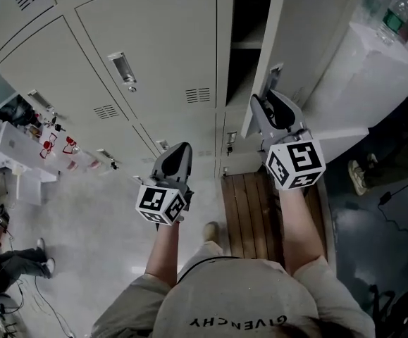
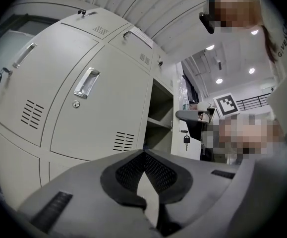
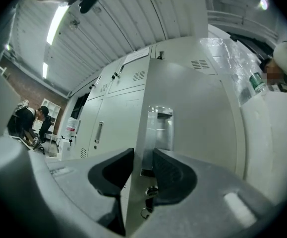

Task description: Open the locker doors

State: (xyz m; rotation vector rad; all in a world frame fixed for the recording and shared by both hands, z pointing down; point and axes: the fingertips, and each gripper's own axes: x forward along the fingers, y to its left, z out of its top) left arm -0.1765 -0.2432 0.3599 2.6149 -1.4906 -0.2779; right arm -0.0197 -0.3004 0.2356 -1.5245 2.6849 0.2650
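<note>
A wooden slatted board (image 1: 249, 210) lies on the floor at five o'clock in the head view. Plastic bottles (image 1: 395, 11) stand at two o'clock, and a seated person (image 1: 10, 263) is at eight o'clock.

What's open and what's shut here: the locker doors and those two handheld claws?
Right locker door, swung open.
Left locker door, closed.
Right gripper, clamped on the open door's edge by its handle.
Left gripper, shut, empty.
Key, hanging in the open door's lock.
</note>
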